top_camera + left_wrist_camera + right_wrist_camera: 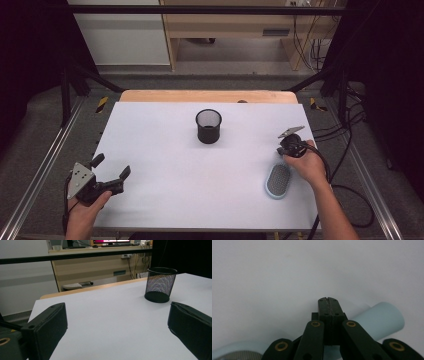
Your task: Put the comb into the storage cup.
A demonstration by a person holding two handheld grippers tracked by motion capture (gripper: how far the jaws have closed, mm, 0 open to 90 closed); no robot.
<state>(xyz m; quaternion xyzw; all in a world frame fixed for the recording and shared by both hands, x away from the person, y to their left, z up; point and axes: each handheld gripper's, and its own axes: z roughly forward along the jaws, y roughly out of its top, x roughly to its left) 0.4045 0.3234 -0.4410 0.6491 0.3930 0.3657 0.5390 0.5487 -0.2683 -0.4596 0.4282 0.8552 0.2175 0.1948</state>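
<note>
Meanwhile the right gripper (289, 145) hangs just above the light-blue oval hairbrush (278, 181) at the tabletop's (165, 150) right edge, its jaws pressed together with nothing between them. At the left edge, the left gripper (111, 167) rests with its jaws spread wide and empty. A black mesh cup (208, 126) stands mid-tabletop, well apart from both.

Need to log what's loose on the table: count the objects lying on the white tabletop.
2. A black mesh cup stands upright near the middle, toward the far edge. A light-blue oval brush lies near the right front, beside the right hand-held gripper. Nothing seems hidden.
</note>
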